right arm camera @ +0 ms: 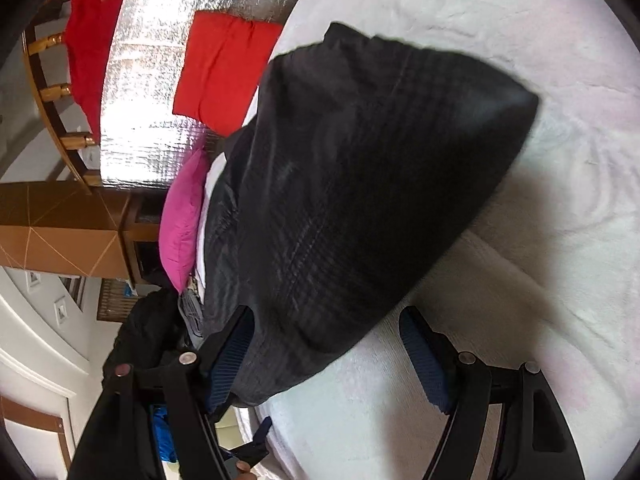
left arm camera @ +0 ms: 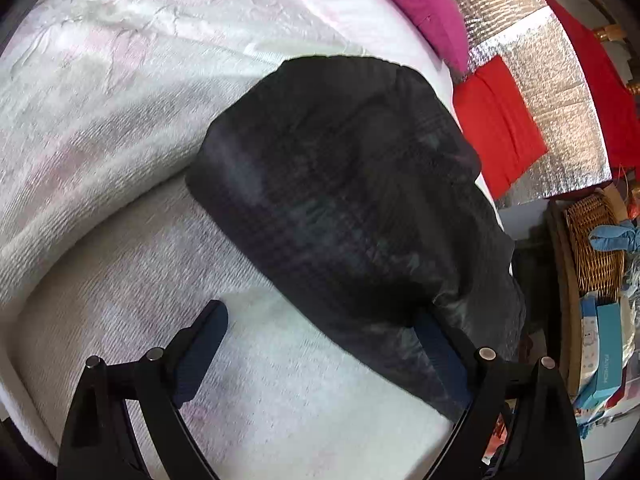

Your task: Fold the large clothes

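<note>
A black checked garment lies folded on a white fleece bed cover. In the left wrist view my left gripper is open, with its left finger over the white cover and its right finger at the garment's near edge, partly under the cloth. In the right wrist view the same garment fills the middle. My right gripper is open around the garment's near corner, left finger against the cloth, right finger over the cover. Neither grips the cloth.
A magenta pillow and a red cushion lie at the bed's edge against a silver foil sheet. A wicker basket and boxes stand at the right. A wooden cabinet shows in the right wrist view.
</note>
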Tool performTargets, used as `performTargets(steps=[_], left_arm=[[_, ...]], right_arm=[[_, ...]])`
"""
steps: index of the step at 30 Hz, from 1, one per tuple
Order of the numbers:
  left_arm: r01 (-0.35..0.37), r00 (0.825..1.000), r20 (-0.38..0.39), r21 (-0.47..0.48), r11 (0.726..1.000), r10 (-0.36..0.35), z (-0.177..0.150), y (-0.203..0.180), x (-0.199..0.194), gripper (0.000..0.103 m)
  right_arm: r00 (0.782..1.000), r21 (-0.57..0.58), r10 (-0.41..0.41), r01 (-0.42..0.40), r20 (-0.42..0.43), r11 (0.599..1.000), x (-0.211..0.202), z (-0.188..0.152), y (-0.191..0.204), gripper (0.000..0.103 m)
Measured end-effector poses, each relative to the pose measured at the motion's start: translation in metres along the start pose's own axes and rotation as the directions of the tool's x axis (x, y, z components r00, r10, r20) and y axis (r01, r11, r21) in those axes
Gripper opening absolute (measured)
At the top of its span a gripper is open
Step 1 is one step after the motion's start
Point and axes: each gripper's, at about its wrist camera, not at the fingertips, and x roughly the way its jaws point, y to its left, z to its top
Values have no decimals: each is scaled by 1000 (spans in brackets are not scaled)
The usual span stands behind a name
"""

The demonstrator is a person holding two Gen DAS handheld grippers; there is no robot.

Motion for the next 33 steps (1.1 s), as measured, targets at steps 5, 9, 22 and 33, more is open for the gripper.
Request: performTargets(steps=[5,9,22,33], left_arm=[[47,998,50,-42,998,-45,9,2,5,94],[137,990,50,-142,980,-131,6,17,-3,94],[303,952,41,-276,912,-304,6,24,15,94],[326,944,132,-269,906,-301,14,11,28,93]], right_arm=[[999,-11,24,-24,35,1000,16,7,5,80],[997,11,38,-39,66,999,24,12,6,81],[995,61,62,-66,74,996,20,19,-4,83],[992,50,79,-84,101,995,21,20,-3,83]])
